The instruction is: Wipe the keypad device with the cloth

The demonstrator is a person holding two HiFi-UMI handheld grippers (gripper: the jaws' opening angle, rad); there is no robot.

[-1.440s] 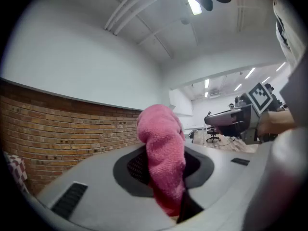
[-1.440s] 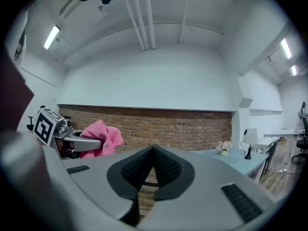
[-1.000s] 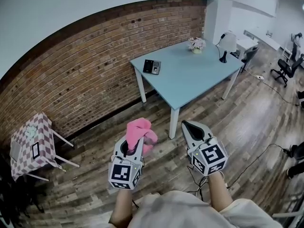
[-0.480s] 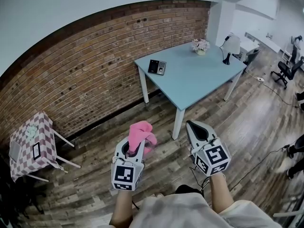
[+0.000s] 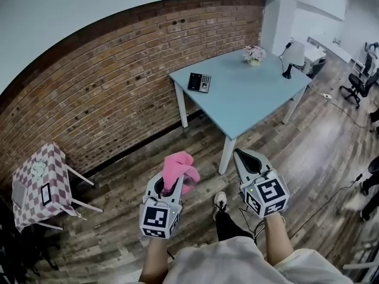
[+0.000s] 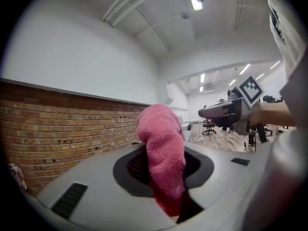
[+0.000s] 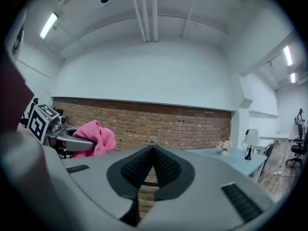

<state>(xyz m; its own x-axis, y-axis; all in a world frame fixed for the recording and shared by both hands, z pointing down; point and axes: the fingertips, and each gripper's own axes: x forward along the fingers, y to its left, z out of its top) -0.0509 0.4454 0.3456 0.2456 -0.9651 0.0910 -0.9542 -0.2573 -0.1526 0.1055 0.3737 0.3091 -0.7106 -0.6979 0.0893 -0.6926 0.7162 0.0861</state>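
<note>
A shoe (image 5: 219,202) steps into view between the two grippers, where a second ago there was only floor. The table (image 5: 249,108) has slid slightly right in the head view. The grips are unchanged. The left gripper (image 5: 170,185) stays clamped on the pink cloth (image 5: 179,168), which bunches up above the jaws, and the right gripper (image 5: 242,156) stays pressed together with nothing in it. The keypad (image 5: 199,82) still lies near the tabletop's left corner, by the brick-wall edge, well apart from both grippers. It is too small here to read its keys. The cloth's lower end disappears between the left jaws and covers their pads, and the person's shirt hides most of the leg.
</note>
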